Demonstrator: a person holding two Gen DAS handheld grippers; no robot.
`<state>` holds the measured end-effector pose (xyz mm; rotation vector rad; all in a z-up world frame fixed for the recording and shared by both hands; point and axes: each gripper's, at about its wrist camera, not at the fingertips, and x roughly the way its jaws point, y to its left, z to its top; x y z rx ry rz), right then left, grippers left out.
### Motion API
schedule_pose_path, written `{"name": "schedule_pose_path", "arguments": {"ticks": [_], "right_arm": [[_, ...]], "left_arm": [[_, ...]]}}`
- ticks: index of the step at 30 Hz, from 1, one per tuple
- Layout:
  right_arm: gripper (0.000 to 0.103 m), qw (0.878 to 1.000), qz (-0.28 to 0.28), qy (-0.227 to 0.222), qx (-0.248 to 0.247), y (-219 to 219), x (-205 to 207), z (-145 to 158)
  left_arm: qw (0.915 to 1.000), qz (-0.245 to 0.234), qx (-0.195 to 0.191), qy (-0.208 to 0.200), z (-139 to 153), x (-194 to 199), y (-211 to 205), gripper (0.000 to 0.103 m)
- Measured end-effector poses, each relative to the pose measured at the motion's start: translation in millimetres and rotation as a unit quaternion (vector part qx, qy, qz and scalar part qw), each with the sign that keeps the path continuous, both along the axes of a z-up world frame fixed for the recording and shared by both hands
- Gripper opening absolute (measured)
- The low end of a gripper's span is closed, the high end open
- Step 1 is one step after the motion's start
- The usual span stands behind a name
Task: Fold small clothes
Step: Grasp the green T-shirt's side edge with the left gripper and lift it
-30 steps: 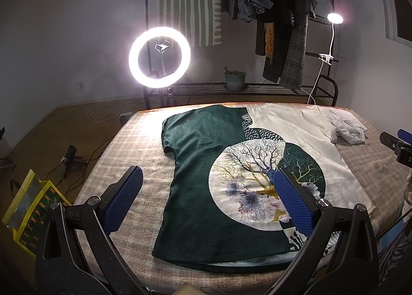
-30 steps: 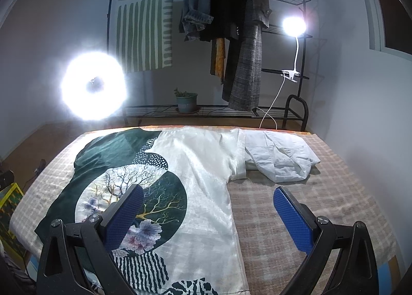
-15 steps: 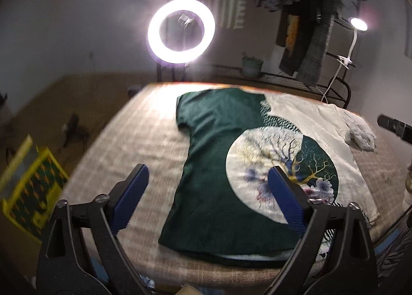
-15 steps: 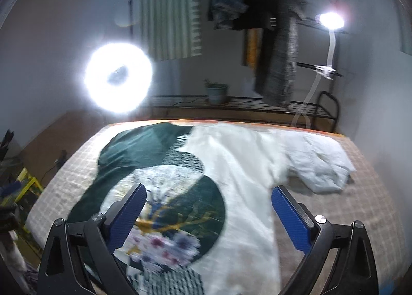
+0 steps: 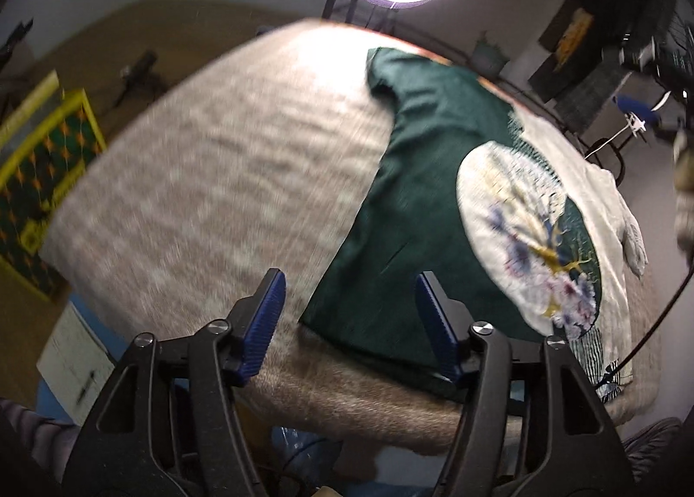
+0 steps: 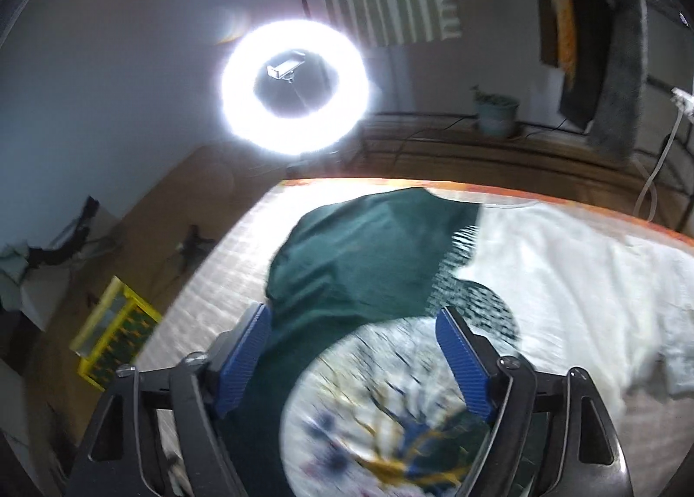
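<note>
The left hand-held gripper (image 5: pixel 349 315) is wide open and holds nothing; the shirt's (image 5: pixel 416 210) bottom green corner lies right in front of it. The right hand-held gripper (image 6: pixel 353 354) is wide open too, empty, above the green shoulder.

No writing, label, brand, number or sign can be read in either view. The white sheet (image 5: pixel 76 360) below the bed edge bears dark marks, but motion blur makes them illegible.
</note>
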<state>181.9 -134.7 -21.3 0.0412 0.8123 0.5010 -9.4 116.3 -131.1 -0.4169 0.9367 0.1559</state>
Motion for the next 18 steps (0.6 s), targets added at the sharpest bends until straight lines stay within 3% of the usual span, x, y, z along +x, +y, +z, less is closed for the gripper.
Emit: {"name": "schedule_pose_path", "arguments": {"ticks": [6,16,18], "right_arm": [[0.078,0.999,0.025,0.027,0.004,54.9,56.6,-9.1],[0.078,0.995,0.067,0.059,-0.053,162.2,129.4,-57.0],[0.078,0.993,0.071,0.063,-0.065,182.0,141.1,-68.7]], "left_arm": [[0.9992,0.012,-0.019,0.032,-24.9,7.9,8.8,0.064],[0.9979,0.02,-0.041,0.046,-38.5,20.4,14.8,0.06],[0.9982,0.019,-0.034,0.046,-37.4,22.3,13.0,0.046]]}}
